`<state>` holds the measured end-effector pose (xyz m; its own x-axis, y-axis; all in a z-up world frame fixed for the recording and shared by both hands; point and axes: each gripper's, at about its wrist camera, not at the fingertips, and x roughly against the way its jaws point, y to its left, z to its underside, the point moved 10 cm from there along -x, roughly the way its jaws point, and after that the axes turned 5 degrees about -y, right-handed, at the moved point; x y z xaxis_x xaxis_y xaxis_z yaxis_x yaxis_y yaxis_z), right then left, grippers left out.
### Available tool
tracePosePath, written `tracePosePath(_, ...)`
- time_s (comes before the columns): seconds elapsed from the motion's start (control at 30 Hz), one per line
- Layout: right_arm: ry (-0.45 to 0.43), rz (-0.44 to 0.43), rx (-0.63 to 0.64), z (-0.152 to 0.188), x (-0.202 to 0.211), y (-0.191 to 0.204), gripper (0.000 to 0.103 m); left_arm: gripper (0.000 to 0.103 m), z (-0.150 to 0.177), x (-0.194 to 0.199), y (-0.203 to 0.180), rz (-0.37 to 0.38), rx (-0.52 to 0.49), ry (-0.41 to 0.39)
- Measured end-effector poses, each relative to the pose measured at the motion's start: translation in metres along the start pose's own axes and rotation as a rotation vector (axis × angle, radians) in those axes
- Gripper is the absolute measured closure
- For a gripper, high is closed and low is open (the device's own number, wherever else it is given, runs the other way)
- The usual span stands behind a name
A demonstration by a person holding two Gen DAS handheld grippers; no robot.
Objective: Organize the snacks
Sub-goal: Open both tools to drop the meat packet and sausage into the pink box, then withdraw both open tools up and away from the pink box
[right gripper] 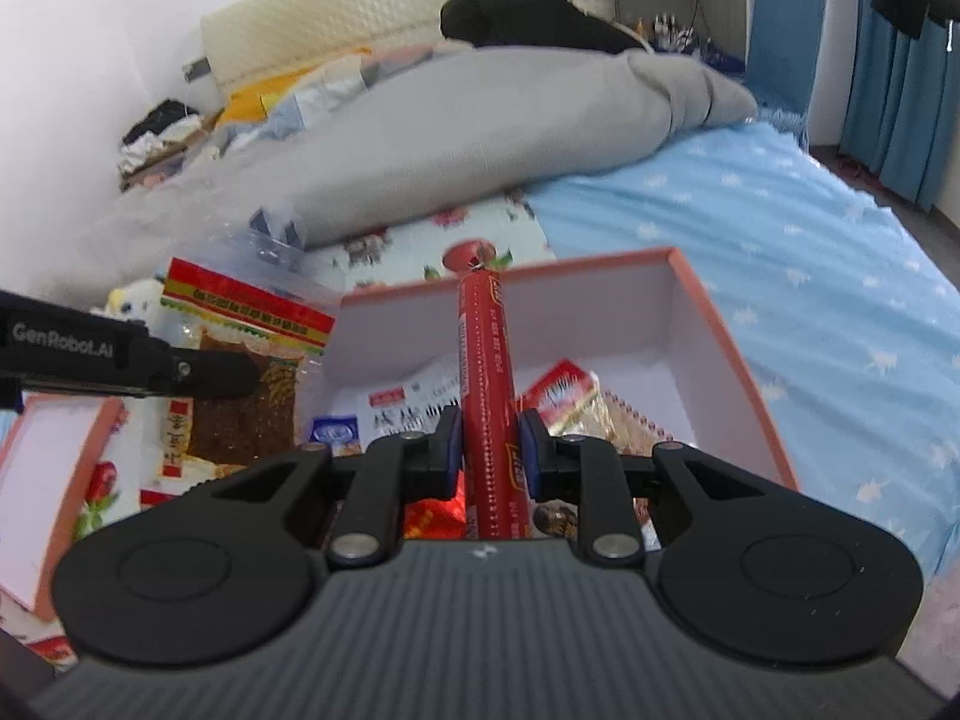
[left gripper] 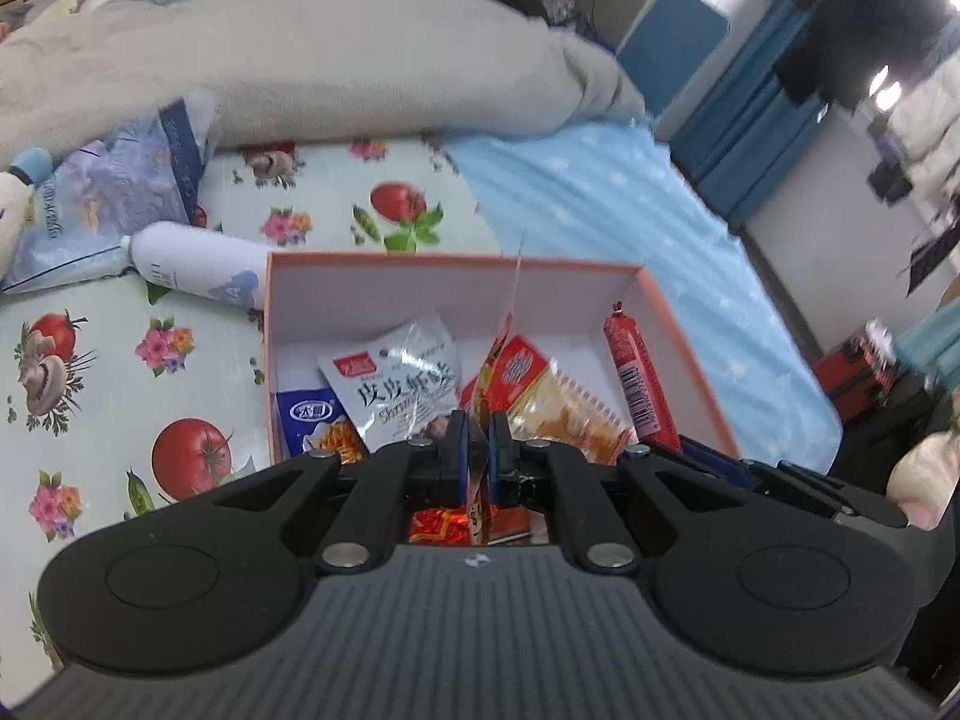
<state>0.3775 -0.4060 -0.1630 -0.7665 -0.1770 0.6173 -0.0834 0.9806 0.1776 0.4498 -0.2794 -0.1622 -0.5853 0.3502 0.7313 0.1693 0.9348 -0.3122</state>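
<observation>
- right gripper (right gripper: 491,447) clamped on a red sausage stick (right gripper: 487,372); stick's long axis runs straight out along the fingers, far tip poking past the back wall of the box (right gripper: 738,324).
- left gripper (left gripper: 474,441) pinched shut on the thin edge of a flat snack packet (left gripper: 480,468); in the right wrist view that packet (right gripper: 240,360) hangs broadside, left of the box and outside it.
- box sits on the bed, on a flower-print cloth (left gripper: 90,372); it already holds a shrimp chip bag (left gripper: 402,378), a cracker pack (left gripper: 558,402) and more.
- Key relation: box opening lies ahead of and below both grippers. Right one looks nearer, stick already above the interior.
- My read: tip the stick down lengthwise along the right wall. Left packet needs to shift right over the rim first.
</observation>
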Motion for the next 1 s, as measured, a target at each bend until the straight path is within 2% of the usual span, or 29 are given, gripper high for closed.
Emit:
tracePosePath(0.2,0.051,-0.024,-0.042,0.016,-0.013,-0.008,0.079,0.096,0.008,-0.021,0.0,-0.038,-0.058,0.023)
tracePosePath(0.33,0.061,-0.018,-0.05,0.019,-0.017,-0.012,0.078,0.095,0.016,-0.027,0.0,-0.029,-0.055,0.051)
tracePosePath(0.4,0.053,-0.021,-0.066,0.016,-0.014,-0.013,0.078,0.086,0.018,-0.026,0.003,-0.042,-0.063,0.056)
tracePosePath(0.47,0.059,-0.026,-0.082,0.013,-0.011,-0.014,0.073,0.048,0.018,-0.022,0.006,-0.047,-0.046,0.06)
tracePosePath(0.5,0.057,-0.025,-0.093,0.012,-0.008,-0.016,0.06,0.043,0.015,-0.016,0.006,-0.045,-0.043,0.038)
tracePosePath(0.53,0.048,-0.021,-0.1,0.01,-0.004,-0.017,0.051,0.042,0.012,-0.01,0.005,-0.04,-0.05,0.016)
tracePosePath(0.57,0.034,-0.019,-0.105,0.008,0.001,-0.016,0.049,0.042,0.009,-0.002,0.003,-0.037,-0.065,-0.002)
tracePosePath(0.77,-0.056,-0.001,-0.09,-0.017,0.045,-0.006,0.05,0.042,-0.01,0.051,-0.01,-0.017,-0.121,-0.085)
tracePosePath(1.0,-0.189,0.011,-0.069,-0.053,0.108,0.013,0.05,0.042,-0.03,0.126,-0.023,0.003,-0.143,-0.205)
